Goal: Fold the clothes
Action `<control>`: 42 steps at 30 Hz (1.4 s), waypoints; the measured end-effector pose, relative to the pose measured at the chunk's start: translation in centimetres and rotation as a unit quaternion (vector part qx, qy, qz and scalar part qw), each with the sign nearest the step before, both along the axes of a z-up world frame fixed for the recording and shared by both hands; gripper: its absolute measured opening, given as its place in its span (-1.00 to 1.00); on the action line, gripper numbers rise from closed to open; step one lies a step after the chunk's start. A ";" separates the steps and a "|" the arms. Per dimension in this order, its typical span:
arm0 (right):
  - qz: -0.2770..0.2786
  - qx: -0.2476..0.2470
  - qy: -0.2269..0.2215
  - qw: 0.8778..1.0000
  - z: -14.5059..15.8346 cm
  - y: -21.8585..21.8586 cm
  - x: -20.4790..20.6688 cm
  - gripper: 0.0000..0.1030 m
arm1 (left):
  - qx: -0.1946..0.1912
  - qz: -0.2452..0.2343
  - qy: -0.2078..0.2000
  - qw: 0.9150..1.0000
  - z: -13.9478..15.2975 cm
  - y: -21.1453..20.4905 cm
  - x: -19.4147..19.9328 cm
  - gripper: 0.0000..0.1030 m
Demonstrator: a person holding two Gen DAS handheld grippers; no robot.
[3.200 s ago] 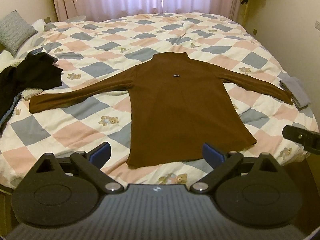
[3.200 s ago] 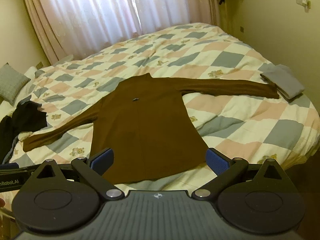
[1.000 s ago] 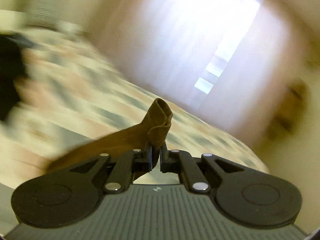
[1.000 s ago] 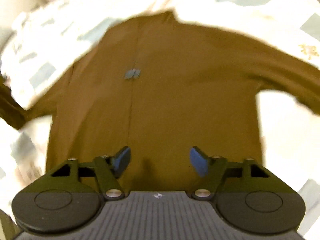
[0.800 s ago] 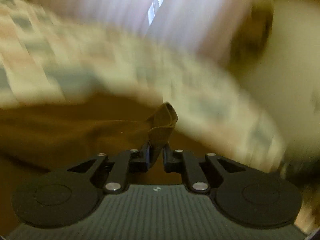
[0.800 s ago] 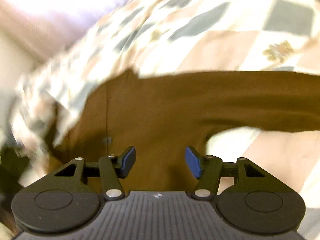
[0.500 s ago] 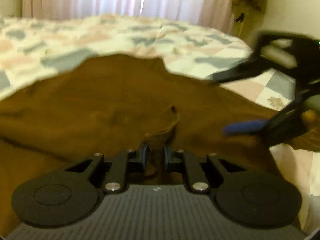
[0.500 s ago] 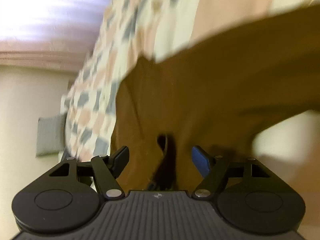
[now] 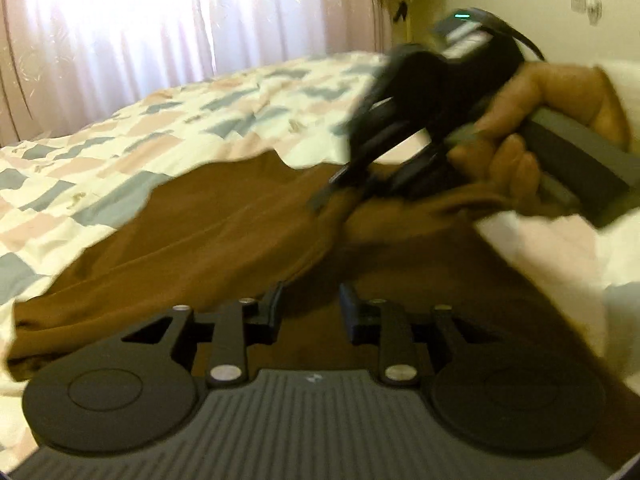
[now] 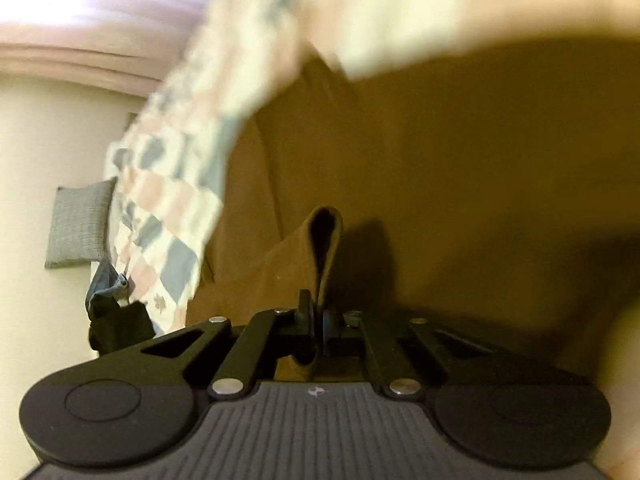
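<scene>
brown sweater (image 10: 440, 160) cuff pinched in right gripper (image 10: 316, 320) (left gripper (image 9: 308, 304) opening).

A bed (image 9: 120, 136) under a checked quilt (image 9: 248, 120) carries a brown sweater (image 9: 224, 232) spread across its near side, with a grey pillow (image 10: 78, 222) and dark clothes (image 10: 116, 320) beyond the sweater.

One brown sweater (image 9: 224, 216), two hand-held grippers, one pillow (image 10: 78, 224).
</scene>
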State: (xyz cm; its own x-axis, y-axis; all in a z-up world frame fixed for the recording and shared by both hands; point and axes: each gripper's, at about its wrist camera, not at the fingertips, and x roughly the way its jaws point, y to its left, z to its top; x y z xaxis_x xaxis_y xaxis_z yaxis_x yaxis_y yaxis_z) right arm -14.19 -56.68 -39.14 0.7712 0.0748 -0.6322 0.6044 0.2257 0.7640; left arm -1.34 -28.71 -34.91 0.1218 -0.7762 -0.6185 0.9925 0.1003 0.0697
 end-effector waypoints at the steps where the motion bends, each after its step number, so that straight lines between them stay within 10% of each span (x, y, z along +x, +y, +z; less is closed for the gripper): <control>1: -0.002 -0.029 -0.009 1.000 1.5 -0.5 -1.0 -0.93 | 0.000 0.008 0.006 1.000 0.6 0.5 1.1 -0.43; 6: -0.042 -0.126 0.043 0.990 6.2 -3.8 -7.9 -0.92 | 0.027 0.089 0.033 0.995 1.5 2.3 8.5 -0.45; 18: -0.048 -0.101 0.071 0.991 6.4 -5.6 -8.3 -0.92 | 0.033 0.176 0.041 0.983 0.4 0.0 19.8 -0.51; 27: -0.085 -0.057 0.071 0.992 5.9 -3.2 -11.3 -0.92 | 0.028 0.202 0.169 0.964 -2.2 -4.7 27.5 -0.59; 37: -0.118 -0.021 0.135 0.984 2.9 -2.7 -12.1 -0.92 | 0.079 0.139 0.078 0.984 -4.6 -8.0 25.4 -0.55; 42: -0.101 -0.122 0.213 0.964 7.0 -0.7 -8.3 -0.91 | 0.068 0.141 0.038 0.987 -2.1 -5.7 23.6 -0.57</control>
State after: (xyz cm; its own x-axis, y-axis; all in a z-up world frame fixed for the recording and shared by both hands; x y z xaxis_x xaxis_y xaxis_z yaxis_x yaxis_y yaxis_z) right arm -22.48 -57.42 -32.15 0.4218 -0.2398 -0.8744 0.9016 0.2127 0.3766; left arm 22.26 -34.37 -37.03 0.2704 -0.6264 -0.7311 0.9290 0.3690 0.0275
